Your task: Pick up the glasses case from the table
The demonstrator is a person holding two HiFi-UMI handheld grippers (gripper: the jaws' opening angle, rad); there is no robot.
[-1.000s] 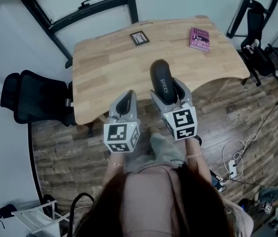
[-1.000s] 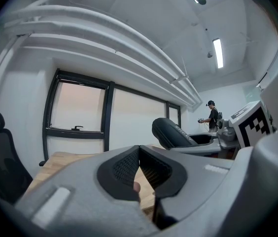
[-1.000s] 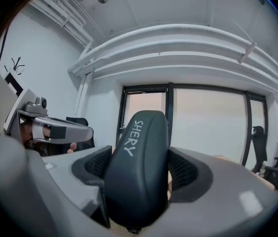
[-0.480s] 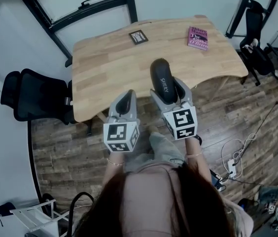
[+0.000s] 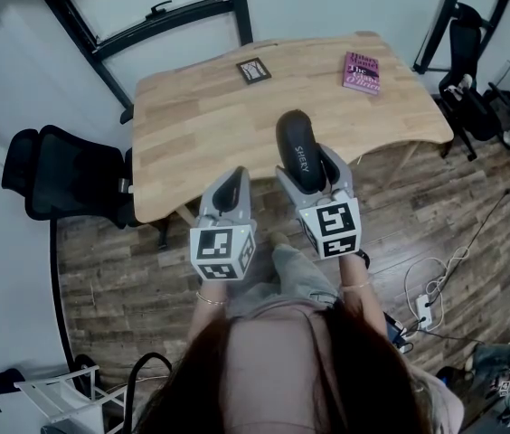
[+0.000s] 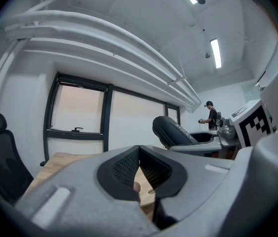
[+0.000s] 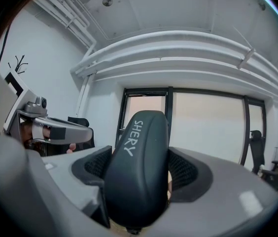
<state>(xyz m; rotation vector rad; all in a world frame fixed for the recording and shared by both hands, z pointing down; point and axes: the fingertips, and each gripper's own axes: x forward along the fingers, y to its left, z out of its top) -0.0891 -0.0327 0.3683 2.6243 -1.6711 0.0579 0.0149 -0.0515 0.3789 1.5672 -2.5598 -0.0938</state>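
A dark grey glasses case with white lettering is held off the wooden table, above its near edge. My right gripper is shut on it, and in the right gripper view the glasses case fills the gap between both pads, standing up out of them. Left of it, my left gripper hangs level with the right one, shut with nothing between its pads. In the left gripper view the left gripper has its pads meeting at the tips, and the glasses case shows beyond to the right.
On the far part of the table lie a small dark card and a purple book. A black office chair stands left of the table, another chair at the right. Cables lie on the wood floor.
Both grippers and the case stay nearly still. The table and what lies on it drift slightly left in the head view.
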